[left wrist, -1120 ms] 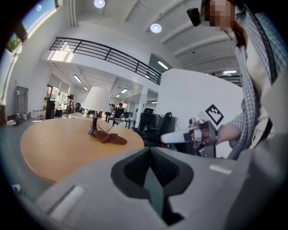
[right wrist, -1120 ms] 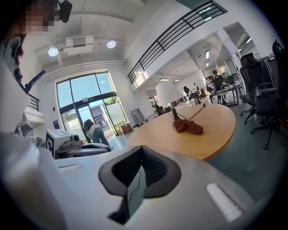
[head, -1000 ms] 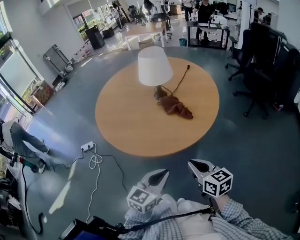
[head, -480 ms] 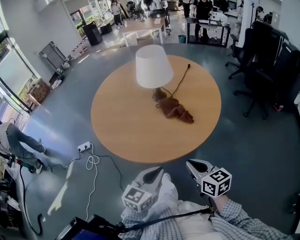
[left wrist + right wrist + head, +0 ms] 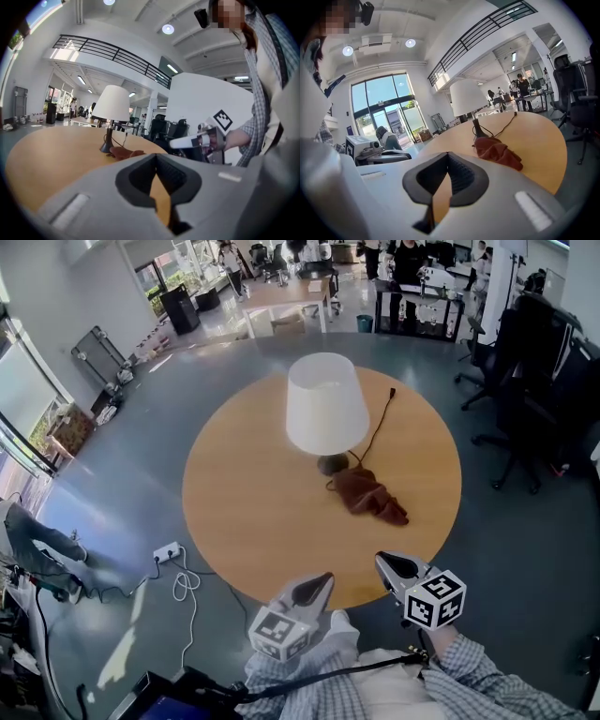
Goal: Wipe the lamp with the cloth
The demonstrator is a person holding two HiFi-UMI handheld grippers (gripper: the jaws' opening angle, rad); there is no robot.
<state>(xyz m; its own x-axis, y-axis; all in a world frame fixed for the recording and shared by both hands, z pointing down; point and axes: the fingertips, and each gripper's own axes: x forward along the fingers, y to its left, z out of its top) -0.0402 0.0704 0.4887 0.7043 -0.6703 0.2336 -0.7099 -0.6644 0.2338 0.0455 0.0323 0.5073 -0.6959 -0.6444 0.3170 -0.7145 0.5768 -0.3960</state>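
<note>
Grey and pressed together on nothing, the left tongs and the right tongs hang side by side just off the near edge of the round wooden desk. Each gripper view shows closed jaws with only bare desk beyond them.

Farther in, the rust-brown cloth lies crumpled to the right of the desk's middle, well apart from both tongs. The lamp base stands just beyond it, close enough that we cannot tell whether the two touch. The wide white shade sits above the base, and the black cord runs from the base toward the far edge, looping beside the cloth on its way.

We judge the first risk to be arriving with the jaws shut. Closed tongs would only shove the cloth against the base rather than take it.

The second risk is the cord. A pinch taken low at the cloth's far-left end could catch the loop, and lifting would then tug the lamp.

The third is the lamp itself. It looks top-heavy on a small foot, so a sideways wipe on the shade with nothing steadying the base could tip or slide it. A thin pinch of one fold could also let the cloth slip free in mid-wipe.
</note>
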